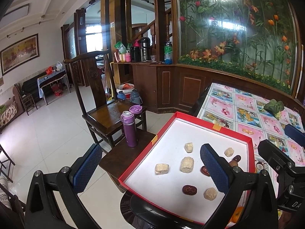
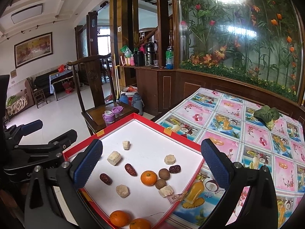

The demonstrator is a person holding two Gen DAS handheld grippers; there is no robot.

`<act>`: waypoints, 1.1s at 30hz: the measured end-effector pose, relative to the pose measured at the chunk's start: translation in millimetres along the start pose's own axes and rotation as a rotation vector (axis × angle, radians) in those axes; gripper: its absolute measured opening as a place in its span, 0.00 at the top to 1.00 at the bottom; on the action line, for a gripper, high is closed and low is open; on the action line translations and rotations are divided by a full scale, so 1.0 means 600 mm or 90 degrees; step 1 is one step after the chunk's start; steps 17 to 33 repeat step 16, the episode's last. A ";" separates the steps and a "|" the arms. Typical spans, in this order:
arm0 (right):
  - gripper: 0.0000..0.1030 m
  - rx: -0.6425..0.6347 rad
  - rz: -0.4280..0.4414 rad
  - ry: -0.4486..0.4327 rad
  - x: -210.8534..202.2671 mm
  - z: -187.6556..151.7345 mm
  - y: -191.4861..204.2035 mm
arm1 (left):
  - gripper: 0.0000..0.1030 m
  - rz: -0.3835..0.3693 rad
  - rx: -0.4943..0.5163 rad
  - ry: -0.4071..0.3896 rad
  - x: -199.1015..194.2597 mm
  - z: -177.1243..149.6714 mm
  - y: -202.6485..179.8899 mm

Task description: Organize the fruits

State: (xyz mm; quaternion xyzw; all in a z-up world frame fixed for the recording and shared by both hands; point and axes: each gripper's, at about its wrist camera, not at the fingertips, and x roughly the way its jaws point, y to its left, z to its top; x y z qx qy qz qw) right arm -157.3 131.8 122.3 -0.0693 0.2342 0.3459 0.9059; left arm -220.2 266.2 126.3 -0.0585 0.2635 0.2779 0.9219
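A red-rimmed box lid [image 2: 148, 123] with a white floor holds the fruits. In the right wrist view it contains three tangerines, one in the middle [image 2: 148, 177] and two at the near edge [image 2: 119, 218], two brown longans [image 2: 164, 174], several dark red dates [image 2: 130, 169] and several pale dried pieces [image 2: 114, 158]. My right gripper [image 2: 150, 164] is open and empty above the lid. My left gripper [image 1: 150, 168] is open and empty, over the lid's left edge [image 1: 213, 124]. Dates [image 1: 189, 189] and pale pieces [image 1: 186, 164] show there too.
The lid rests on a table with a fruit-patterned cloth [image 2: 253, 133]. A green leafy bundle [image 2: 266, 115] lies at the far right. A wooden chair [image 1: 108, 118] and a stool holding a purple flask [image 1: 129, 131] stand left of the table. A glass panel with fake flowers is behind.
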 end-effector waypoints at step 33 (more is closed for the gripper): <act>0.00 0.008 0.037 -0.005 0.001 0.010 -0.026 | 0.00 0.016 -0.002 0.003 -0.006 0.022 -0.044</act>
